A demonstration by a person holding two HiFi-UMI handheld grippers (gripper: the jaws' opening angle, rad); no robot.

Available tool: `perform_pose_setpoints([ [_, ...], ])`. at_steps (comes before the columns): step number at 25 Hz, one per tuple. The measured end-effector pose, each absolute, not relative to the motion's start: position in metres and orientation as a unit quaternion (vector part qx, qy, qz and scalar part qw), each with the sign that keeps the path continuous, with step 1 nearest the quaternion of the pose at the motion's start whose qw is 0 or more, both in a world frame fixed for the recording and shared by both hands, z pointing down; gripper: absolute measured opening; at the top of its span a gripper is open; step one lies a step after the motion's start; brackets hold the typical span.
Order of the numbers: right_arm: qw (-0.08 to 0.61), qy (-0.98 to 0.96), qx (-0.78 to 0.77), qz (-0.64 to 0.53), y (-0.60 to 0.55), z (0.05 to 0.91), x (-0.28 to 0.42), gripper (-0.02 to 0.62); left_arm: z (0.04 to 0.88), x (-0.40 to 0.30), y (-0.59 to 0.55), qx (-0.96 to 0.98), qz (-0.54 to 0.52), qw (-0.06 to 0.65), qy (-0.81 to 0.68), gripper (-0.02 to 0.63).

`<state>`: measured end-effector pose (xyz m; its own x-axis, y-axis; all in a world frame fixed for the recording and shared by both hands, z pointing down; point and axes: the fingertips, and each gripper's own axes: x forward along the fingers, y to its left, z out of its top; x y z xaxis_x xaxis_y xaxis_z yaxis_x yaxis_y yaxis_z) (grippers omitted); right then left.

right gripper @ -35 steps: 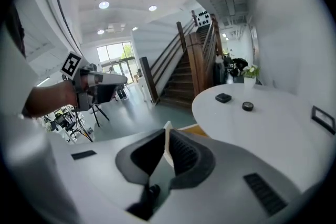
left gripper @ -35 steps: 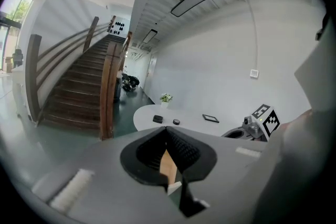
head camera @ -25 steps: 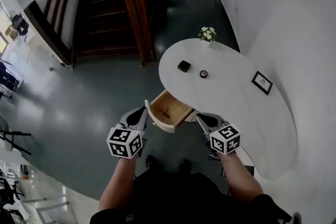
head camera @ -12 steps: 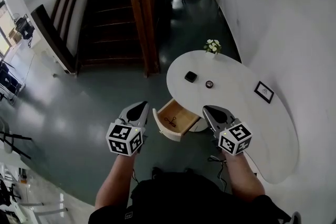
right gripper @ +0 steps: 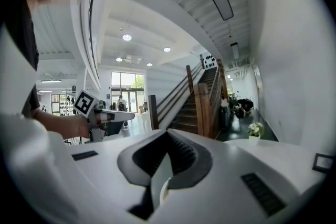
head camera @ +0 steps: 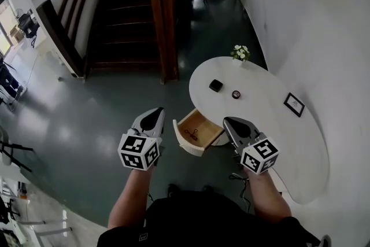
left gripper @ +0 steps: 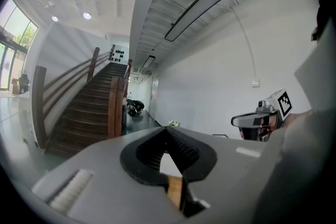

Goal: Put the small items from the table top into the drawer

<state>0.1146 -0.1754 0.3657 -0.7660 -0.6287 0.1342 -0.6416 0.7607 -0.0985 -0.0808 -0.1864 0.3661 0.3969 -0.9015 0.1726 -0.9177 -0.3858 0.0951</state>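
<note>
White oval table [head camera: 289, 144], blk square box [head camera: 215, 85], sm round tin [head camera: 236, 94], pic frame [head camera: 294, 104], flowers [head camera: 241, 53] at far edge

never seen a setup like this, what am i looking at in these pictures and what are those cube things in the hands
There is no robot here. A person holds a left hand-held gripper and a right hand-held gripper; the patterned cubes are part of them. The top-down picture comes from a camera on the person's head. The other two come from cameras riding on each gripper, looking along its jaws. Both pairs of jaws are together, holding nothing. Ahead stands a white table with an open drawer that has something small and dark inside. On the table top are a black square item, a small round item, a picture frame and flowers.
</note>
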Motion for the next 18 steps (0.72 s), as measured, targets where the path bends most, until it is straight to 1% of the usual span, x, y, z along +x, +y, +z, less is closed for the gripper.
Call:
perform_pose_setpoints([
  [18, 0.049, -0.937, 0.338, 0.073, -0.174, 0.37, 0.105, 0.011, 0.384, -0.093, -0.181, 0.827, 0.059, 0.107, -0.549, 0.011],
])
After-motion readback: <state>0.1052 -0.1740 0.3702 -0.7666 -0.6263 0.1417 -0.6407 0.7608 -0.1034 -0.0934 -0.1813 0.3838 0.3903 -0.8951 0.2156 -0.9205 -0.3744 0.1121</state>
